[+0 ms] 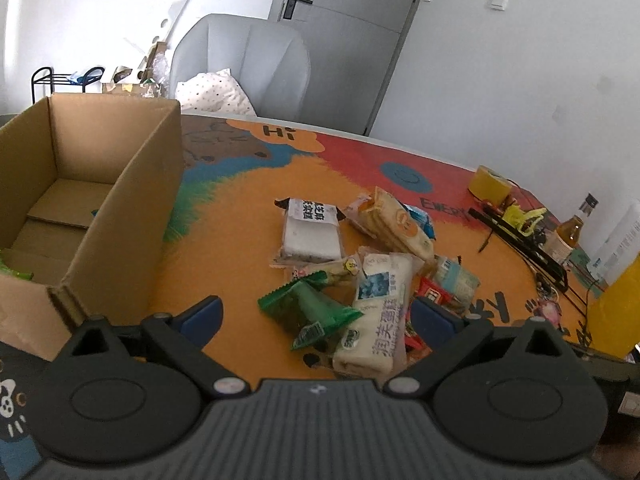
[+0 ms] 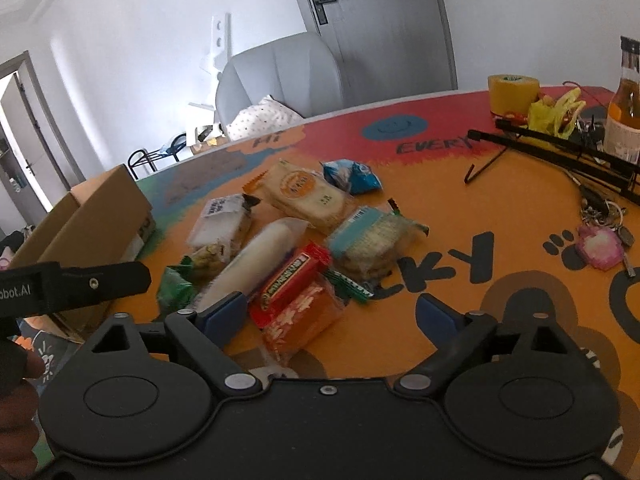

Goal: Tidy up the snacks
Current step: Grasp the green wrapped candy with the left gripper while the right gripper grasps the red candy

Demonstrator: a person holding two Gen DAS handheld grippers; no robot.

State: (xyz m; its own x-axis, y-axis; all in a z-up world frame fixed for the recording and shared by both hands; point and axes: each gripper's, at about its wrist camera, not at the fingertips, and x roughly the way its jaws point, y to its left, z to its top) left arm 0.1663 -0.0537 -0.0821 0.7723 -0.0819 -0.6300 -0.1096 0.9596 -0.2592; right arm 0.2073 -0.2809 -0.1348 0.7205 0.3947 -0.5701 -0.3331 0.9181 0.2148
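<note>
A pile of snack packets lies on the orange cartoon tablecloth [image 1: 240, 280]. My left gripper [image 1: 316, 316] is open just above the pile, with a green packet [image 1: 312, 308] and a long white packet [image 1: 376, 312] between its blue pads [image 1: 204, 316], untouched. To its left stands an open cardboard box [image 1: 120, 184] with a green packet [image 1: 12, 270] inside. My right gripper [image 2: 332, 312] is open over a red-and-orange packet [image 2: 296, 304] that lies near its left pad [image 2: 228, 312]. Beyond are a cracker packet [image 2: 304, 192] and a blue packet [image 2: 352, 176].
A yellow tape roll [image 2: 512, 92], a bottle [image 2: 626, 108], a black wire rack [image 2: 560, 152] and keys [image 2: 600, 240] crowd the table's right side. The left gripper's black body [image 2: 80, 284] juts in beside the box [image 2: 100, 208]. A grey armchair [image 1: 248, 64] stands behind the table.
</note>
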